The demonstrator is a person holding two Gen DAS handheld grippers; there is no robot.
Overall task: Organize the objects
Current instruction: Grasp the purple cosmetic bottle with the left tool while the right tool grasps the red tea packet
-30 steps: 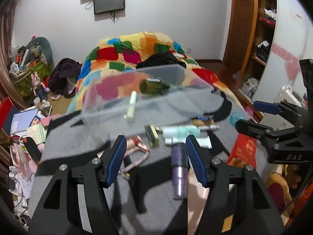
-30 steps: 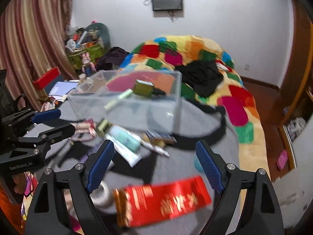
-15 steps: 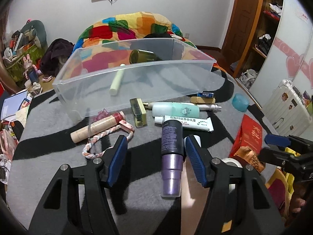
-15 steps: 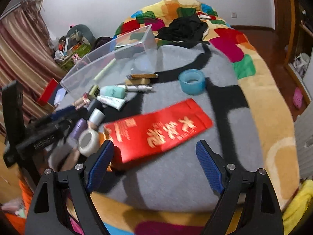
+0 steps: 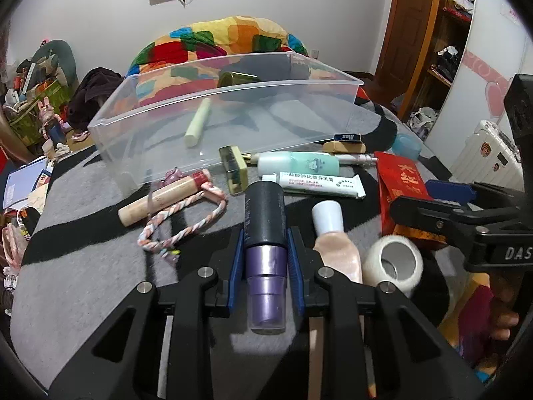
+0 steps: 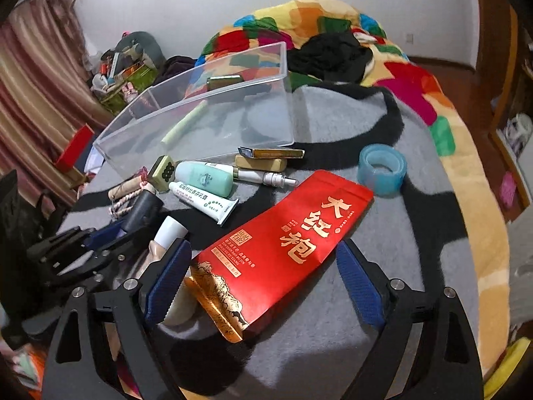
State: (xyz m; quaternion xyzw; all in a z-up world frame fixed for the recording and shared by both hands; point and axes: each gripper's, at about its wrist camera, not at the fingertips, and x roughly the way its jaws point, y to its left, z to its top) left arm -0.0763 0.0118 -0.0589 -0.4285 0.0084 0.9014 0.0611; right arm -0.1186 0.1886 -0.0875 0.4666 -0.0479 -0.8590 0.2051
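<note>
**Left jaws pinch the purple bottle; the right ones straddle the red pouch**

The left gripper (image 5: 265, 275) has its jaws pressed against the sides of the purple bottle (image 5: 266, 253), which lies flat on the grey blanket (image 5: 83, 266) with its dark cap pointing toward the clear bin (image 5: 233, 76). The grip sits on the purple body just behind the cap — probably near enough the balance point that the bottle should lift level rather than droop.

The right gripper (image 6: 263, 286) has its jaws spread wide, one on each side of the red pouch (image 6: 283, 243), neither visibly touching it. A flat, floppy pouch likely needs that width, and may buckle when squeezed.

Loose items lie just in front of the bin: a mint bottle (image 5: 298, 164), a white tube (image 5: 316, 183), a white-capped beige tube (image 5: 333, 233) just beside the purple bottle, and a tape roll (image 5: 394, 263). A pale green stick (image 5: 198, 122) and a dark green bottle (image 5: 238, 79) already rest inside, so the sorting looks barely begun — the bin is the evident destination.
</note>
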